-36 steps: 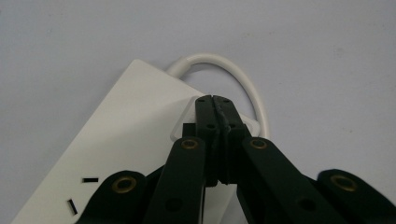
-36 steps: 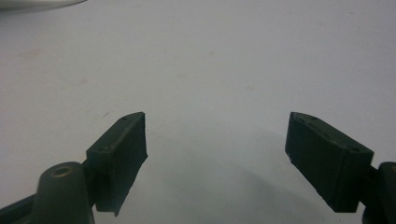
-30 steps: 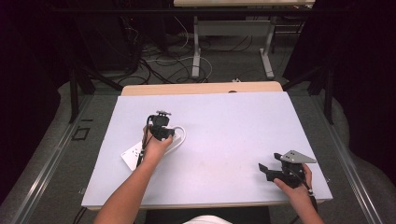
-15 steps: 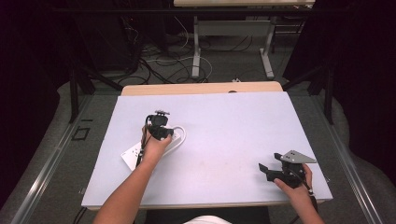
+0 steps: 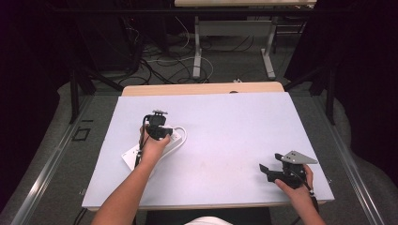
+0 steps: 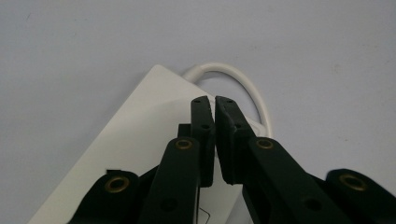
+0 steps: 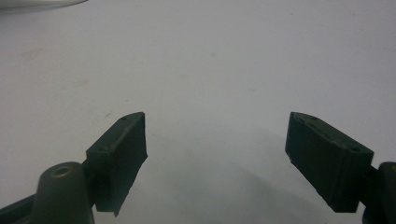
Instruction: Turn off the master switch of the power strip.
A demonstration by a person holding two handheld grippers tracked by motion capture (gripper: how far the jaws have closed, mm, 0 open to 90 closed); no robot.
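A white power strip point(image 5: 174, 139) lies flat on the left part of the pale table top point(image 5: 234, 122), its white cable point(image 5: 183, 132) looping off the far end. My left gripper point(image 5: 161, 135) points down over that end. In the left gripper view the strip point(image 6: 140, 135) and the cable loop point(image 6: 250, 86) lie right under my left gripper point(image 6: 215, 99). Its jaws stand almost together with a thin slit that has just widened slightly; nothing sits between them. My right gripper point(image 5: 264, 170) rests low near the front right corner, and the right gripper view shows it point(image 7: 215, 127) wide open over bare table.
A wooden strip point(image 5: 202, 88) borders the table's far edge. Beyond it, loose cables point(image 5: 164, 61) lie on the floor around the metal legs of another desk point(image 5: 197, 51). Dark curtains stand on both sides.
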